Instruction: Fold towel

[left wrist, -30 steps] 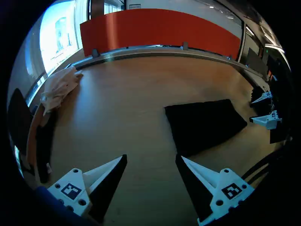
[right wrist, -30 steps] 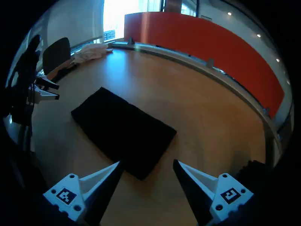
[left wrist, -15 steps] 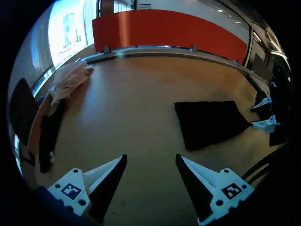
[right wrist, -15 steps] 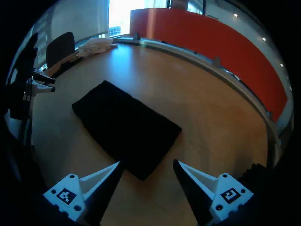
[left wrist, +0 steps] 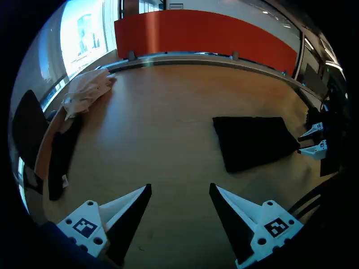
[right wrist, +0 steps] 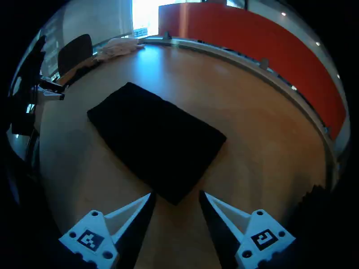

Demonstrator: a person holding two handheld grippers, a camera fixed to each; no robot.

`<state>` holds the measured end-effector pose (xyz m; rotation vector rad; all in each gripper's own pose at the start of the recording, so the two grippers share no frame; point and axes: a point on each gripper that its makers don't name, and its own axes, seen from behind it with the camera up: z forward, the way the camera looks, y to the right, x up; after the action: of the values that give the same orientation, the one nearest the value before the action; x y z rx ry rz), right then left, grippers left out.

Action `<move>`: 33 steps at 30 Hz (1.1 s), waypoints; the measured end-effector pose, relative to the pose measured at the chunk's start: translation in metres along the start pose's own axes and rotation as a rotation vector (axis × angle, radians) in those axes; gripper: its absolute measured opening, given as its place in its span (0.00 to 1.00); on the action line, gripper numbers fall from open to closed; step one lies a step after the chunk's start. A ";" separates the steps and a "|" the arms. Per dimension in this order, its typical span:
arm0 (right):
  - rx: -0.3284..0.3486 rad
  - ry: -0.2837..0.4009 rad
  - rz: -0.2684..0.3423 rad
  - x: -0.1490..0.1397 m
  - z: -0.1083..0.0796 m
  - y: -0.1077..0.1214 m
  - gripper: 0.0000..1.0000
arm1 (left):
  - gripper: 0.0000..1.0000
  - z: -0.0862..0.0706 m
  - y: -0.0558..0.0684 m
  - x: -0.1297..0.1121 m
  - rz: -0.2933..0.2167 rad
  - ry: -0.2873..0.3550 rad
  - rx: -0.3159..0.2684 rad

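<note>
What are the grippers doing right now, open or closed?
Left gripper: open, holding nothing.
Right gripper: open, at the black towel corner, holding nothing.

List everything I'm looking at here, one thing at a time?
towel: one, black, flat on the table, its near corner just ahead of the right gripper's fingertips
table: one, light brown wood, under everything
cloth heap: one, pale cream, far left corner of the table
dark item: one, black, on the table's left edge; too dim to identify
partition: one, orange-red, along the table's far edge
chair: one, dark, beside the table's left edge
window: one, bright, beyond the far left corner
left gripper: one, white with black fingers, open over bare table
right gripper: one, same colours, open
</note>
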<state>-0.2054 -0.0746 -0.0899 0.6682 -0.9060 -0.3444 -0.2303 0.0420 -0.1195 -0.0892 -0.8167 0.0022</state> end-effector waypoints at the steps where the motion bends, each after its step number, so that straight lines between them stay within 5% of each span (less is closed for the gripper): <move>1: 0.006 -0.004 -0.004 -0.001 0.000 -0.001 0.62 | 0.96 0.000 0.000 0.000 0.000 0.000 0.000; 11: 0.039 -0.017 -0.007 0.000 -0.002 -0.006 0.28 | 0.96 -0.002 0.002 -0.002 0.000 0.001 -0.002; 26: 0.041 -0.033 -0.003 -0.004 -0.003 -0.003 0.26 | 0.96 -0.003 0.000 -0.004 0.002 -0.001 -0.001; 30: 0.043 -0.041 0.001 -0.006 -0.002 -0.004 0.07 | 0.96 -0.003 0.002 -0.003 0.008 0.001 -0.002; 33: 0.038 -0.038 0.014 -0.004 -0.002 -0.004 0.05 | 0.96 -0.003 0.002 -0.003 0.012 0.002 -0.002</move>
<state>-0.2062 -0.0744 -0.0962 0.6916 -0.9547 -0.3289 -0.2301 0.0434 -0.1237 -0.0963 -0.8142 0.0122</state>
